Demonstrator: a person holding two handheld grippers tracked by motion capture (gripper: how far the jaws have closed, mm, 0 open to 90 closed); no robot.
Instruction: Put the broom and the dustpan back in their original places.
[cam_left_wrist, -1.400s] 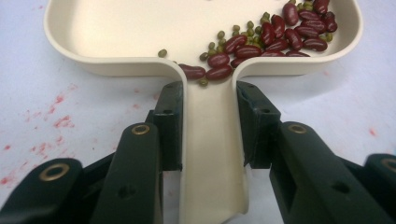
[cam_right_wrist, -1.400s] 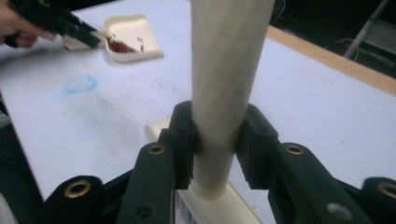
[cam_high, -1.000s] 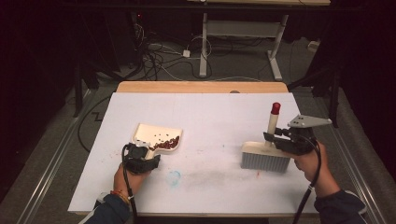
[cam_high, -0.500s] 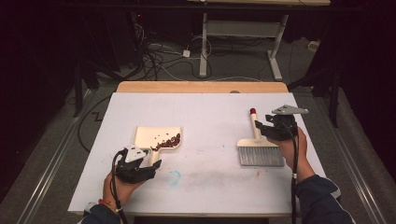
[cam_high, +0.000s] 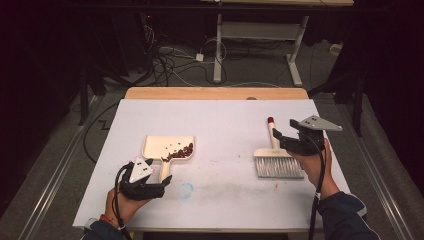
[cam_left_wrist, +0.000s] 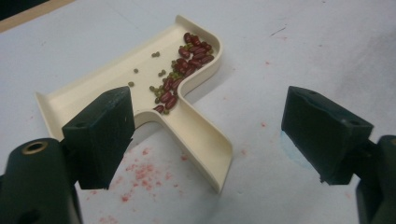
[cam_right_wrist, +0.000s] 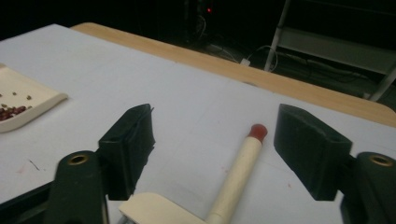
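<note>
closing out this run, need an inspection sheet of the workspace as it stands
surface: white table top, red specks and a blue smudge near the front
job's things: cream dustpan flat, holding red beans; brush lying flat, red-tipped handle pointing away
clutter: nothing seen
grippers: left hand-held gripper open, jaws just opened, dustpan handle lies between them untouched; right hand-held gripper open, jaws just opened either side of the brush handle
cables: one trails from each gripper; a tangle on the floor behind
surroundings: dark room, white desk frame beyond
</note>
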